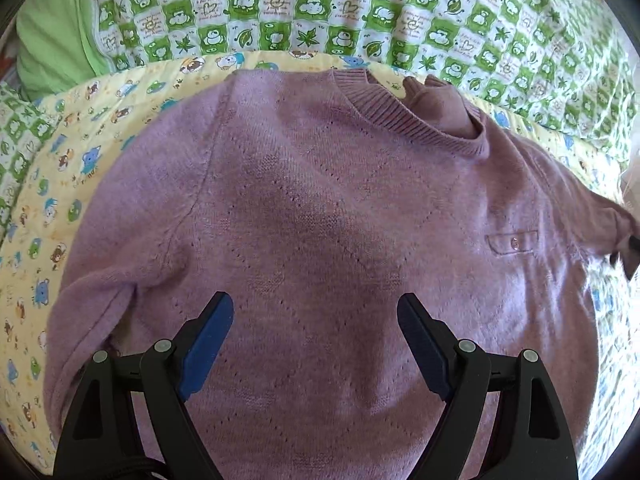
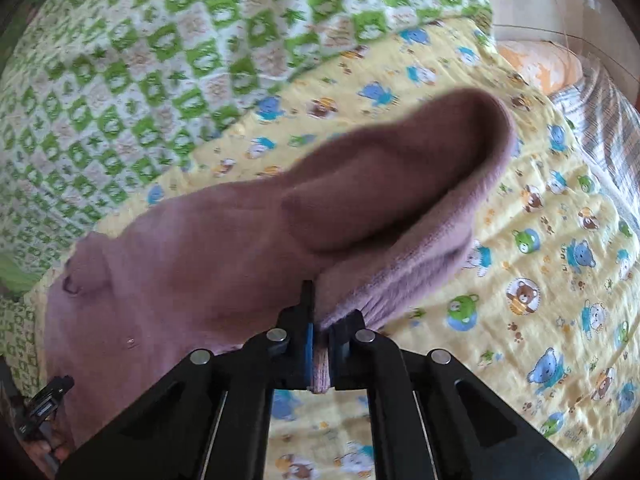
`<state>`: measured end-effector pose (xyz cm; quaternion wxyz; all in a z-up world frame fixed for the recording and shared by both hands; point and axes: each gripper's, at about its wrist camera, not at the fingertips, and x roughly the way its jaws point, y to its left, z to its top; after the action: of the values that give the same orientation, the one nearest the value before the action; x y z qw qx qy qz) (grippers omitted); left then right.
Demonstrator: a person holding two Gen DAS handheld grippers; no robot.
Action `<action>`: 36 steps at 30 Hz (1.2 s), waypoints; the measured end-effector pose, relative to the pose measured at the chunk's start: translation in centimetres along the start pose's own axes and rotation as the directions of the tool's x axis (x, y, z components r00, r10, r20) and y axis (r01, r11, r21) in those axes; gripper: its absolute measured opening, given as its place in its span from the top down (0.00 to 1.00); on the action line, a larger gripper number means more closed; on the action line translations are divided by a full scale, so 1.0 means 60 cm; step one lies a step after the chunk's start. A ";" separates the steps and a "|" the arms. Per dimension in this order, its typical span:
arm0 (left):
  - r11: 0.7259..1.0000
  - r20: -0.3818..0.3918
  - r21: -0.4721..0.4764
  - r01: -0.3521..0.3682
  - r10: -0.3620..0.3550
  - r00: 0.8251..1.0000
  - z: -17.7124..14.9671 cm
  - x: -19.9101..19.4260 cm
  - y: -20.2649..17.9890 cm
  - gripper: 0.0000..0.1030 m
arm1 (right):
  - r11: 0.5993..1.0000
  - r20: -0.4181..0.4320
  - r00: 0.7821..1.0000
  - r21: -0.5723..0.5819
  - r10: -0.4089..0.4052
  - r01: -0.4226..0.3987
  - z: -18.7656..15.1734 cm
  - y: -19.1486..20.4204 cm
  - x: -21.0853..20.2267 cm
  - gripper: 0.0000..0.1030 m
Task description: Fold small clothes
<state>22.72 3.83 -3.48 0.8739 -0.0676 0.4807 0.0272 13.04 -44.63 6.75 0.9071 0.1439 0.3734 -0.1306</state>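
The lilac knit sweater (image 1: 320,216) lies front-up on a yellow animal-print quilt (image 1: 60,168), its long axis running from the hem near the left wrist camera up to the ribbed crew neckline (image 1: 404,116) at the far end. It is a fuzzy knit with a faint diamond eyelet pattern and a small buttoned pocket flap (image 1: 512,242) on the chest. 1 sleeve (image 1: 92,308) is tucked along the body. The other sleeve (image 2: 400,184) is lifted off the quilt, stretched out to the side and blurred. The left gripper (image 1: 316,320) hovers over the lower chest with its 2 fingers spread wide, grasping nothing. The right gripper (image 2: 320,344) is clamped on the ribbed cuff (image 2: 322,372) of the raised sleeve. A green-and-white checked quilt (image 1: 360,8) lies beyond the yellow one, and a plaid cloth (image 2: 600,132) at the edge.
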 end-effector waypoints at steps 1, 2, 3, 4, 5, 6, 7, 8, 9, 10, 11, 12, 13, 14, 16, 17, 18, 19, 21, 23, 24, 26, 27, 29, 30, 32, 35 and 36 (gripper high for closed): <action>1.000 -0.002 -0.002 0.009 -0.009 1.000 -0.004 -0.003 0.002 0.18 | 0.998 -0.001 0.999 -0.034 0.045 -0.045 0.001 0.031 -0.018 0.94; 1.000 0.000 -0.004 0.023 -0.023 1.000 -0.008 -0.009 0.006 0.18 | 0.993 -0.010 0.996 -0.069 0.093 -0.093 0.000 0.065 -0.033 0.94; 0.999 0.000 -0.007 0.033 -0.033 0.999 -0.014 -0.016 0.007 0.18 | 0.985 -0.024 0.990 -0.102 0.138 -0.140 -0.001 0.098 -0.046 0.94; 0.999 0.003 -0.009 0.040 -0.040 0.999 -0.019 -0.023 0.010 0.18 | 0.974 -0.042 0.983 -0.134 0.181 -0.185 -0.004 0.132 -0.055 0.94; 0.999 0.012 -0.012 0.048 -0.048 0.999 -0.024 -0.034 0.016 0.18 | 0.954 -0.072 0.969 -0.172 0.238 -0.247 -0.008 0.174 -0.063 0.94; 0.998 0.014 -0.018 0.057 -0.057 0.998 -0.027 -0.042 0.018 0.18 | 0.930 -0.106 0.952 -0.209 0.287 -0.304 -0.012 0.217 -0.067 0.94; 0.998 0.019 -0.023 0.066 -0.066 0.998 -0.031 -0.050 0.023 0.18 | 0.902 -0.144 0.934 -0.248 0.326 -0.353 -0.019 0.263 -0.067 0.94; 0.997 0.022 -0.031 0.076 -0.075 0.997 -0.036 -0.058 0.029 0.18 | 0.874 -0.186 0.915 -0.278 0.357 -0.398 -0.028 0.305 -0.062 0.94; 0.996 0.028 -0.039 0.086 -0.085 0.996 -0.043 -0.069 0.037 0.18 | 0.846 -0.229 0.893 -0.296 0.387 -0.443 -0.039 0.341 -0.056 0.94; 0.995 0.030 -0.045 0.092 -0.091 0.995 -0.047 -0.075 0.043 0.18 | 0.814 -0.279 0.866 -0.311 0.416 -0.491 -0.053 0.383 -0.045 0.94; 0.994 0.031 -0.049 0.096 -0.095 0.995 -0.051 -0.081 0.050 0.18 | 0.785 -0.326 0.842 -0.325 0.430 -0.527 -0.067 0.418 -0.032 0.94; 0.994 0.032 -0.055 0.099 -0.097 0.995 -0.058 -0.087 0.059 0.18 | 0.758 -0.376 0.819 -0.339 0.434 -0.557 -0.084 0.455 -0.015 0.94; 0.993 0.031 -0.058 0.100 -0.098 0.995 -0.063 -0.092 0.066 0.18 | 0.729 -0.434 0.789 -0.345 0.434 -0.591 -0.101 0.490 0.006 0.94; 0.993 0.027 -0.060 0.097 -0.095 0.995 -0.066 -0.093 0.071 0.17 | 0.705 -0.486 0.759 -0.341 0.434 -0.622 -0.120 0.519 0.026 0.94; 0.995 0.014 -0.064 0.079 -0.079 0.997 -0.070 -0.091 0.081 0.17 | 0.678 -0.579 0.699 -0.312 0.420 -0.665 -0.161 0.570 0.074 0.94; 0.995 0.006 -0.068 0.075 -0.075 0.997 -0.071 -0.090 0.086 0.17 | 0.678 -0.603 0.687 -0.305 0.406 -0.668 -0.178 0.586 0.094 0.94; 0.995 0.000 -0.074 0.074 -0.074 0.997 -0.072 -0.087 0.091 0.17 | 0.684 -0.628 0.676 -0.297 0.386 -0.666 -0.197 0.602 0.122 0.94; 0.994 -0.006 -0.080 0.075 -0.076 0.997 -0.073 -0.084 0.094 0.17 | 0.690 -0.645 0.668 -0.290 0.371 -0.663 -0.206 0.608 0.143 0.94; 0.994 -0.018 -0.079 0.074 -0.076 0.997 -0.070 -0.075 0.095 0.17 | 0.708 -0.674 0.649 -0.261 0.353 -0.656 -0.228 0.614 0.179 0.94; 0.996 -0.033 -0.056 0.068 -0.070 0.997 -0.064 -0.064 0.087 0.17 | 0.729 -0.679 0.645 -0.235 0.351 -0.643 -0.231 0.601 0.197 0.92; 0.997 -0.039 -0.037 0.070 -0.071 0.997 -0.060 -0.060 0.080 0.17 | 0.743 -0.675 0.651 -0.226 0.346 -0.629 -0.230 0.596 0.203 0.91; 0.997 -0.046 0.003 0.083 -0.083 0.995 -0.056 -0.055 0.064 0.17 | 0.758 -0.671 0.644 -0.186 0.367 -0.626 -0.223 0.580 0.203 0.87; 0.995 -0.050 0.033 0.096 -0.095 0.994 -0.053 -0.053 0.051 0.17 | 0.760 -0.659 0.641 -0.161 0.392 -0.630 -0.217 0.571 0.196 0.85; 0.992 -0.049 0.088 0.094 -0.090 0.995 -0.048 -0.049 0.027 0.16 | 0.766 -0.626 0.647 -0.119 0.436 -0.631 -0.200 0.548 0.176 0.55; 0.989 -0.048 0.129 0.075 -0.069 0.996 -0.044 -0.043 0.010 0.16 | 0.772 -0.599 0.658 -0.102 0.455 -0.627 -0.188 0.532 0.164 0.48; 0.981 -0.053 0.194 0.013 -0.003 0.999 -0.037 -0.024 -0.014 0.15 | 0.783 -0.532 0.695 -0.092 0.484 -0.615 -0.162 0.497 0.136 0.44; 0.977 -0.084 0.210 -0.033 0.051 0.995 -0.028 0.018 -0.017 0.17 | 0.819 -0.424 0.763 -0.078 0.488 -0.568 -0.129 0.430 0.096 0.44; 0.979 -0.102 0.201 -0.027 0.048 0.994 -0.026 0.031 -0.015 0.30 | 0.834 -0.387 0.787 -0.077 0.479 -0.546 -0.122 0.408 0.085 0.44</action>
<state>22.51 2.71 -5.78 0.8486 0.0281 0.5282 -0.0083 20.28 -20.04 2.10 0.8355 0.1762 0.4866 0.1847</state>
